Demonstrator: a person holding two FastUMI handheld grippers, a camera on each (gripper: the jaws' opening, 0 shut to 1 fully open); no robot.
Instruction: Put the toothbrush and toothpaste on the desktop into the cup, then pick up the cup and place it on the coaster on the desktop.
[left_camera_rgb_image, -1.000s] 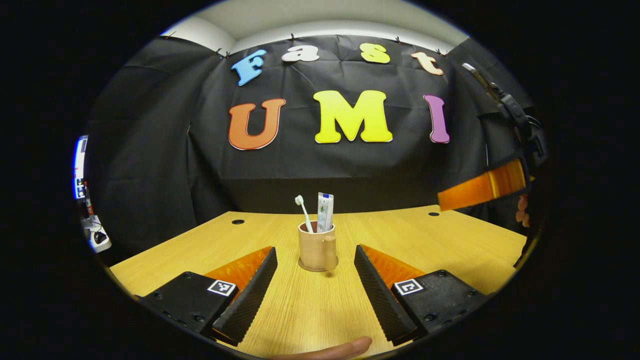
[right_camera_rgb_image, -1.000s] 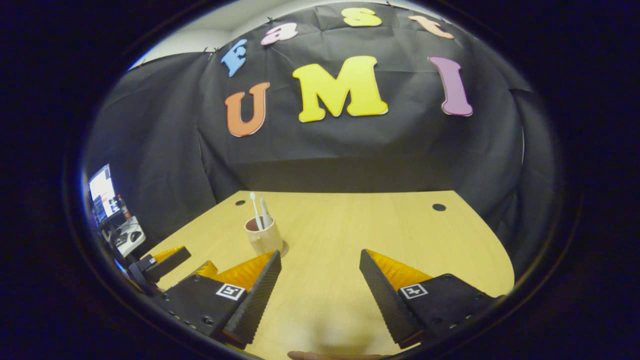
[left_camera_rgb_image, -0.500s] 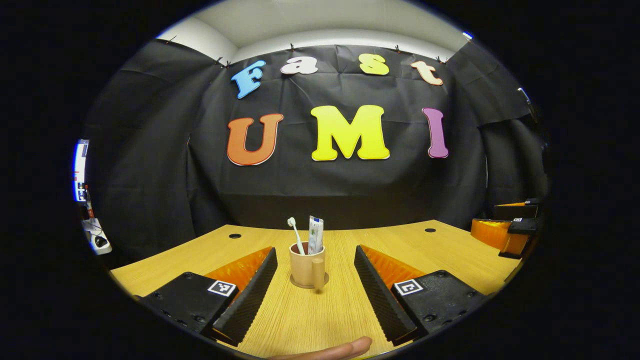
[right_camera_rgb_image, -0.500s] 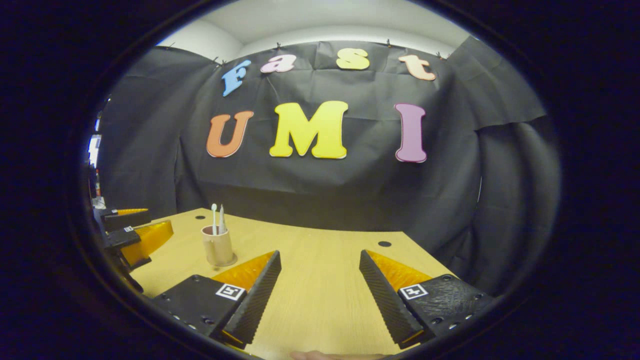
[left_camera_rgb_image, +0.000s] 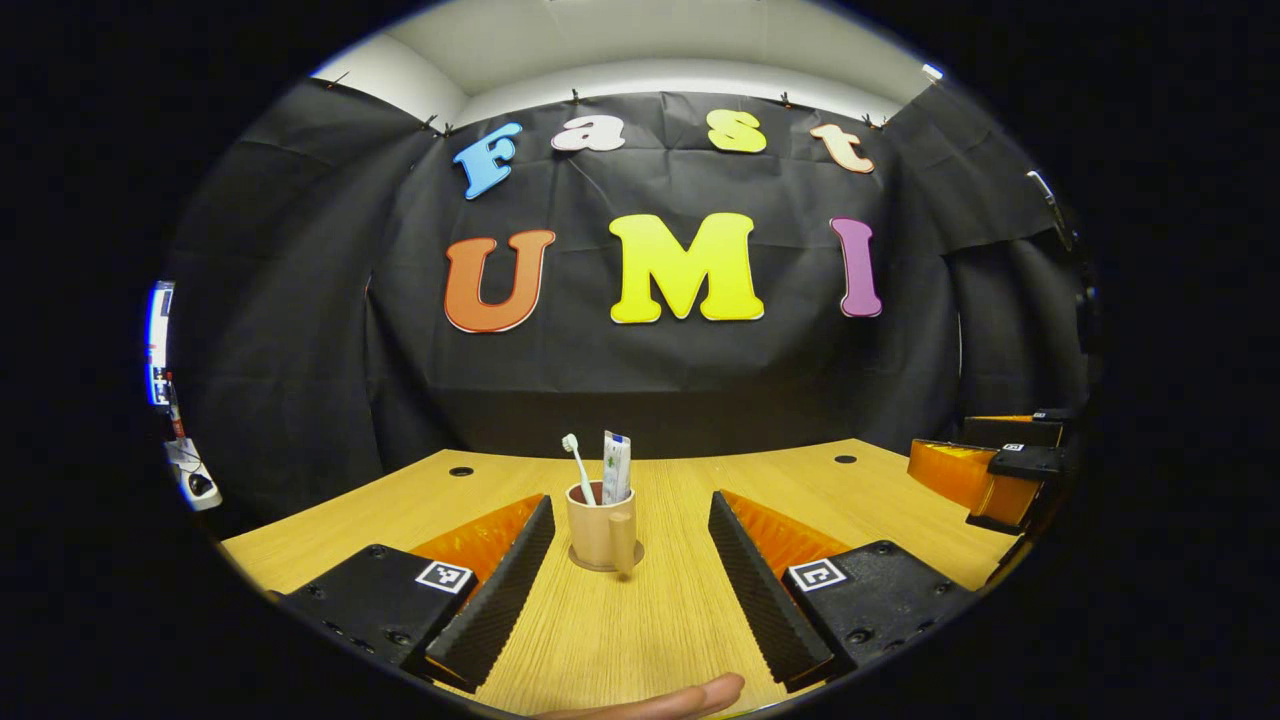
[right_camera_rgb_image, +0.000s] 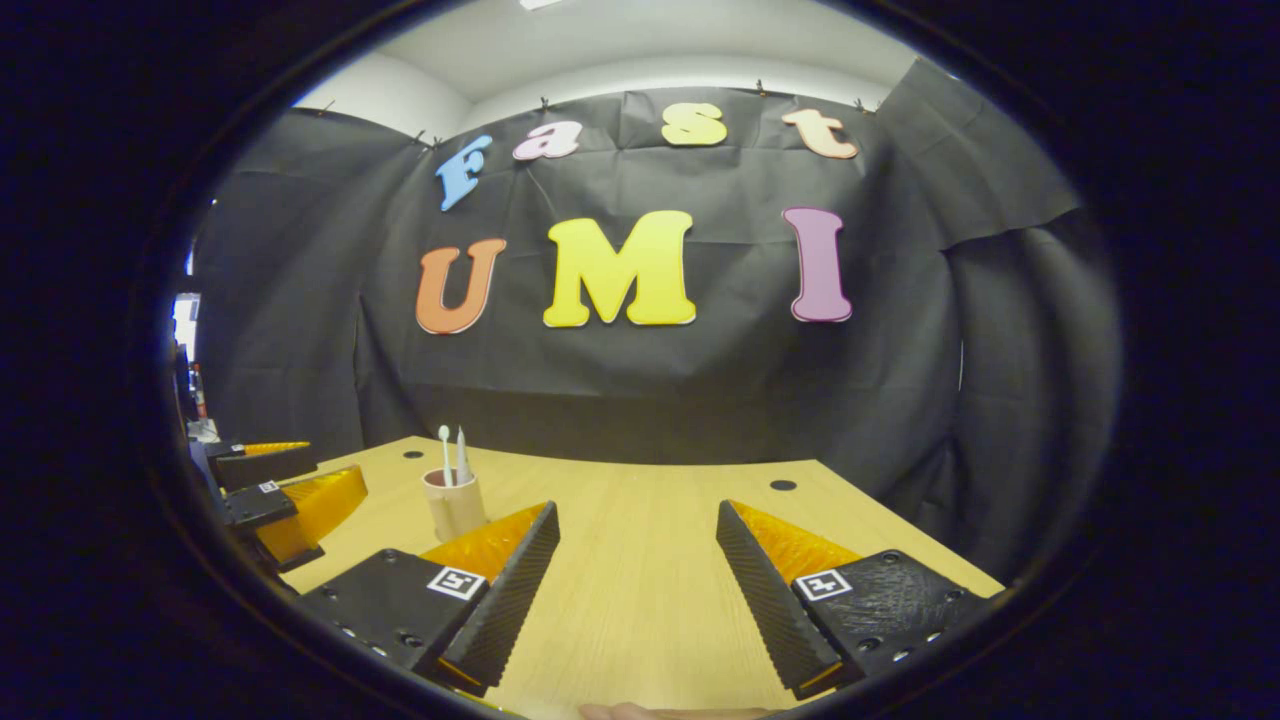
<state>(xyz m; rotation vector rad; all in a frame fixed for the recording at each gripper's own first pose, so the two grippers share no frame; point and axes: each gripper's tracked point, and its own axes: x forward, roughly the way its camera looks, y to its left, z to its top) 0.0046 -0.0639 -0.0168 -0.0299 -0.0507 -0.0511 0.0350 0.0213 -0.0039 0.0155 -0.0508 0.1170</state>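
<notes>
Where the cup (left_camera_rgb_image: 598, 525) stands at the middle of the wooden table (left_camera_rgb_image: 900, 500), it sits upright on a round coaster (left_camera_rgb_image: 604, 564) whose rim shows around its base. Inside the cup the toothbrush (left_camera_rgb_image: 577, 463) leans with its white head up and away from the toothpaste (left_camera_rgb_image: 615, 467), which stands upright beside it; both rise above the cup's rim. The cup's handle faces the left gripper view.

The left tongs (left_camera_rgb_image: 632, 590) are spread wide, with nothing between the fingers. Seen from that view, the cup lies beyond the fingertips, in line with the gap, apart from both fingers. A fingertip of the person's hand (left_camera_rgb_image: 690, 695) shows at the lower edge, nearer than the cup.

The right tongs (right_camera_rgb_image: 636, 592) are likewise spread wide and empty, held over bare table well to the side of the cup. In the right gripper view the cup (right_camera_rgb_image: 453, 503) appears past the left finger, with toothbrush (right_camera_rgb_image: 445, 452) and toothpaste (right_camera_rgb_image: 462, 453) standing in it; the coaster is hidden behind that finger. Beyond the cup in that view, at the table's edge, part of the left tongs is seen, orange and black.

In the left gripper view the right tongs appear far to the side of the cup, near the table's edge.
</notes>
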